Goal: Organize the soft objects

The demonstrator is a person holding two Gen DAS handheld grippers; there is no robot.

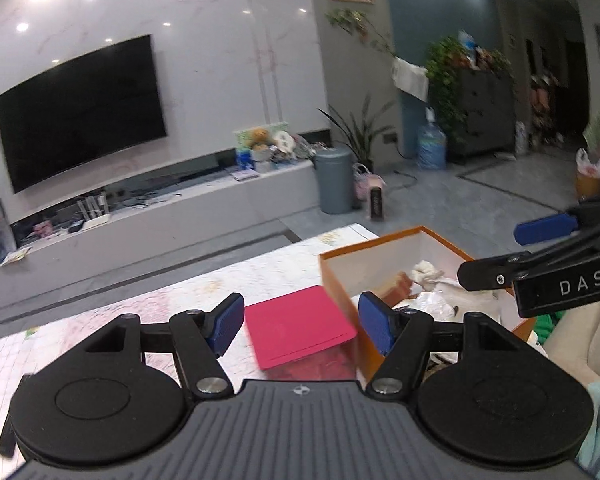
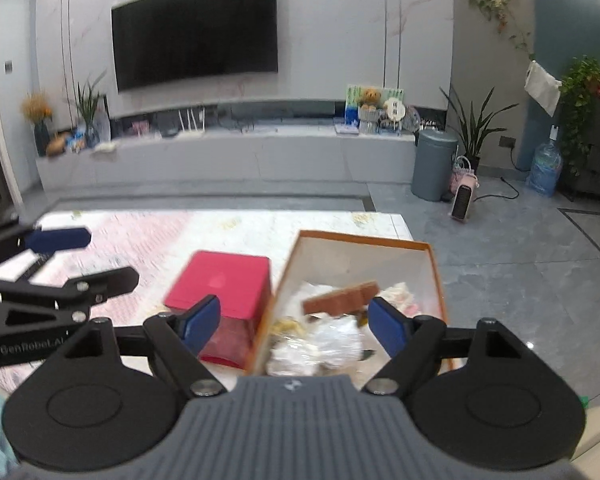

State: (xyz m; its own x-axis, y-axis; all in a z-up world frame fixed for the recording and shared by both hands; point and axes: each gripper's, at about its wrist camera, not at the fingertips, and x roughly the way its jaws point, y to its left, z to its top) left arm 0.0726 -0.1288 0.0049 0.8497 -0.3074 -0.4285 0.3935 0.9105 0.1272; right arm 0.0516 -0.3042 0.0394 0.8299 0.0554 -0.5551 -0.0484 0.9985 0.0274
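An orange box point(image 1: 342, 284) with a white inside stands open on the table. It holds a brown block point(image 1: 396, 286), a white soft lump point(image 1: 426, 272) and crinkled clear wrapping point(image 1: 434, 304). A red flat box point(image 1: 296, 326) lies just left of it. My left gripper point(image 1: 300, 328) hangs open above the red box with nothing between its blue pads. My right gripper point(image 2: 296, 326) stands open over the orange box point(image 2: 360, 256), above the brown block point(image 2: 342, 298) and wrapping point(image 2: 320, 344), touching neither. Each gripper shows in the other's view: right gripper point(image 1: 516, 250), left gripper point(image 2: 88, 260).
The table point(image 2: 140, 236) has a pale patterned cloth. Beyond it are a TV console point(image 2: 228, 156) under a wall TV, a grey bin point(image 2: 434, 164), a small heater point(image 2: 464, 198) and a water bottle point(image 2: 544, 170). A beige cushion point(image 1: 576, 340) lies at the right.
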